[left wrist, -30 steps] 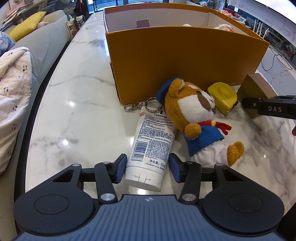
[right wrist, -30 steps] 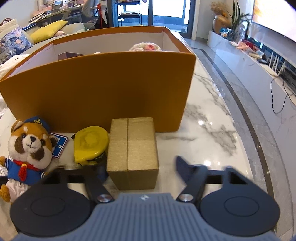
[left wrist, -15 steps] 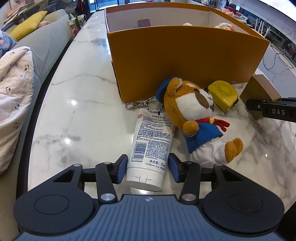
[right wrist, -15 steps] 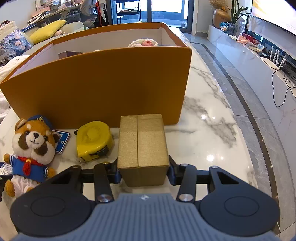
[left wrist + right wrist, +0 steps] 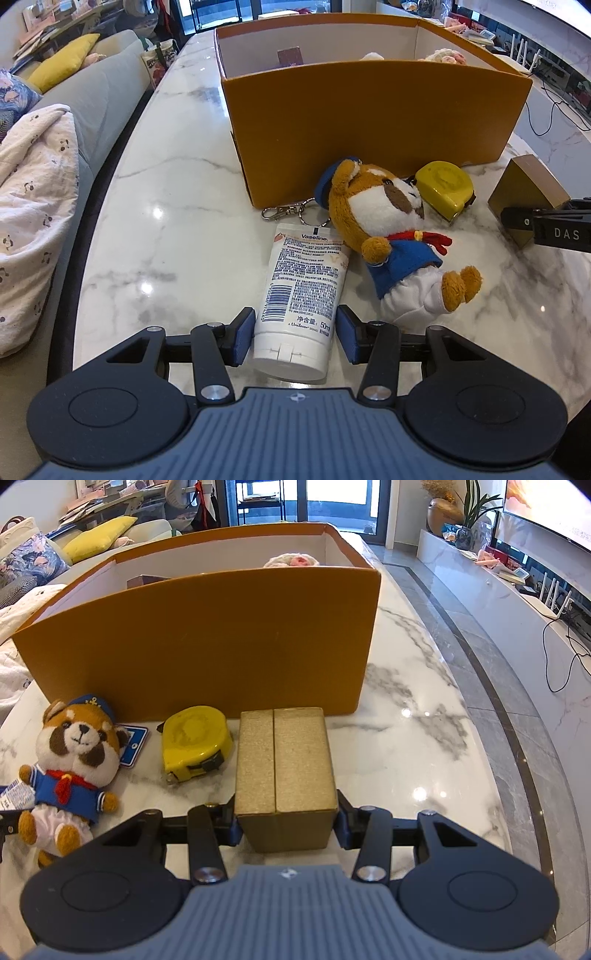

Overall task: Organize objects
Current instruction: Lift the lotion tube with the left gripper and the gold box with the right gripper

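Note:
My left gripper [image 5: 295, 338] is shut on a white Vaseline tube [image 5: 304, 288] that lies on the marble table. My right gripper [image 5: 286, 821] is shut on a gold box [image 5: 284, 764], which looks slightly raised; it also shows in the left wrist view [image 5: 526, 195]. A plush dog in a blue sailor suit [image 5: 391, 232] [image 5: 70, 760] lies between them with a keyring [image 5: 291, 214]. A yellow tape measure [image 5: 445, 188] [image 5: 195, 742] sits by the orange box [image 5: 369, 122] [image 5: 207, 642], which holds several items.
A grey sofa with a white blanket [image 5: 33, 206] and a yellow cushion [image 5: 62, 55] runs along the table's left edge. The table's curved right edge [image 5: 491, 746] drops to a grey floor with cables and a TV unit. A blue tag [image 5: 133, 744] lies behind the plush.
My right gripper moved forward and shut on the gold box, then lifted it a little. My left gripper closed in on the Vaseline tube and rose slightly.

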Action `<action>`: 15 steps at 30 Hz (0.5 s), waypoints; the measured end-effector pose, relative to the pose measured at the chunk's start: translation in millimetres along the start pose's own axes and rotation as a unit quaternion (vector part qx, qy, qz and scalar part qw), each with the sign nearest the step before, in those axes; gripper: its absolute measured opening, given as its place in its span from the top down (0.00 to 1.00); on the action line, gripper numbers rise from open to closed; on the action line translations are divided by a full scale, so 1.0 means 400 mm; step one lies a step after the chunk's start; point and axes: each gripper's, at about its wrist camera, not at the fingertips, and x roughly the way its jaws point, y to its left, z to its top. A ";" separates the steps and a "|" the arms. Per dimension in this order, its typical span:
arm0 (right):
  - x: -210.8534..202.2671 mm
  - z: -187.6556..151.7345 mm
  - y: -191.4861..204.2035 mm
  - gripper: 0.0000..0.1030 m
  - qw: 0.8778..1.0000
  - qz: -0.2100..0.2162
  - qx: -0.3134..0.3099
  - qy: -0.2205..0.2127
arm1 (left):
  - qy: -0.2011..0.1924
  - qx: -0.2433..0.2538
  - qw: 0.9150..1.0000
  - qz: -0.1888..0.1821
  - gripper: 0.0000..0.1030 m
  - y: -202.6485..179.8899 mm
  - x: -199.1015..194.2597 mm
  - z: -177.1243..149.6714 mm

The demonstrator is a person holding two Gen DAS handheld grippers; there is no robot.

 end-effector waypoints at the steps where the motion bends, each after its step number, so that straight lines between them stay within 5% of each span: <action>1: -0.005 -0.001 0.000 0.54 1.000 0.000 0.001 0.000 | -0.001 0.000 1.000 0.000 0.46 0.000 -0.003 0.000; 15: -0.067 -0.004 0.004 0.54 1.000 0.009 -0.002 -0.017 | -0.022 0.007 1.000 0.017 0.48 -0.005 -0.042 0.007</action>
